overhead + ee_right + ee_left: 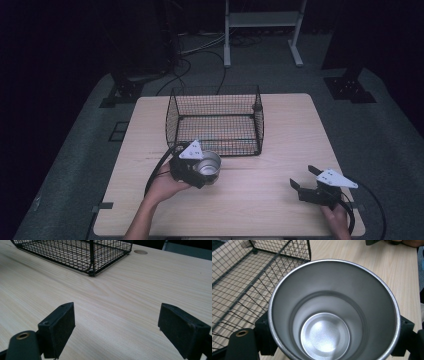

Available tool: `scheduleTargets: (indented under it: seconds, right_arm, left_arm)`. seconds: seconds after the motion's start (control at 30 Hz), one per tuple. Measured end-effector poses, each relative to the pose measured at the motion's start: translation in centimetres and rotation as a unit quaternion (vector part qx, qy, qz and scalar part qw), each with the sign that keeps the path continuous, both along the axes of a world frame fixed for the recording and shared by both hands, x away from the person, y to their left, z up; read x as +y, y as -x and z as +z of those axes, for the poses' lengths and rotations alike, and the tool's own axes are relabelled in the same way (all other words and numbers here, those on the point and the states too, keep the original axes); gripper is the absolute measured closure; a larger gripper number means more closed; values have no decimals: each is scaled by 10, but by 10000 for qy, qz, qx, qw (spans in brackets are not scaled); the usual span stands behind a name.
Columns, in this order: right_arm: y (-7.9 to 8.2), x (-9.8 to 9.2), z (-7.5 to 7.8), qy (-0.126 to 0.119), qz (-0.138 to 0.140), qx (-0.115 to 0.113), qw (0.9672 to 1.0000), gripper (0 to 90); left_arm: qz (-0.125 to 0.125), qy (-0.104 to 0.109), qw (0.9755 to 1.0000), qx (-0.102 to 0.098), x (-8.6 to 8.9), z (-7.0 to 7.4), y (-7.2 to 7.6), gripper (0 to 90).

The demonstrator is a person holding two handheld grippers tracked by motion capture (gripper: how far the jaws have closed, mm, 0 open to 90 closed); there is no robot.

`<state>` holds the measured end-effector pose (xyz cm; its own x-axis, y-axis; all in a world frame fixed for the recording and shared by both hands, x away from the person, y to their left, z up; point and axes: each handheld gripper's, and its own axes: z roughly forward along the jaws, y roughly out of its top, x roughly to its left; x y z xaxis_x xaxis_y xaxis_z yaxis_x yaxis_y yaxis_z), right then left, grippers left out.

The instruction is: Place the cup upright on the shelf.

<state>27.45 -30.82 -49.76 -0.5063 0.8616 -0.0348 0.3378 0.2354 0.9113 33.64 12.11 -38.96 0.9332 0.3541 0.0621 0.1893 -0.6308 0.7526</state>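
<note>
The left gripper [196, 172] clamps a steel cup [207, 166] at lower centre-left, just before the wire basket [215, 120]; the right gripper [306, 181] rests wide and empty, lower right. The smooth cup could slip or clip the basket's rim. Pale wooden table [270, 150], dark room.
</note>
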Motion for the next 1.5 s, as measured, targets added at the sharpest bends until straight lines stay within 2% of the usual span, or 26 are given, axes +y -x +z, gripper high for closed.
scheduleTargets:
  seconds: [0.2,0.4,0.67,0.77,1.0,1.17,1.2,1.3,1.4,1.5]
  right_arm:
    - [0,0,0,9,-2,-11,10000,134]
    - [0,0,0,-4,-13,-12,10000,134]
    - [0,0,0,40,0,-43,10000,134]
    - [0,1,0,42,9,-28,10000,134]
    - [0,0,0,46,14,-49,10000,134]
    - [0,0,0,28,12,-48,10000,134]
    - [0,0,0,27,13,-48,10000,134]
    - [0,0,0,27,13,-46,10000,134]
    - [0,-1,0,-14,5,-42,10000,134]
    - [0,-1,0,-24,0,-41,10000,134]
  left_arm:
    - [-35,64,10000,-28,1,12,-7,177]
    - [-126,-64,9999,-82,-2,26,-15,177]
    - [-172,-29,9998,-72,-4,43,-23,177]
    - [-218,-119,9996,-127,-3,50,-25,177]
    - [-234,-70,9997,-95,-5,63,-36,177]
    - [-264,-175,9995,-40,-6,71,-46,177]
    - [-231,-144,9996,-22,-7,72,-47,177]
    - [-257,-215,9994,-47,-8,77,-52,177]
    - [-228,-154,9996,-33,-9,79,-57,177]
    - [-207,-179,9996,-6,-10,83,-62,177]
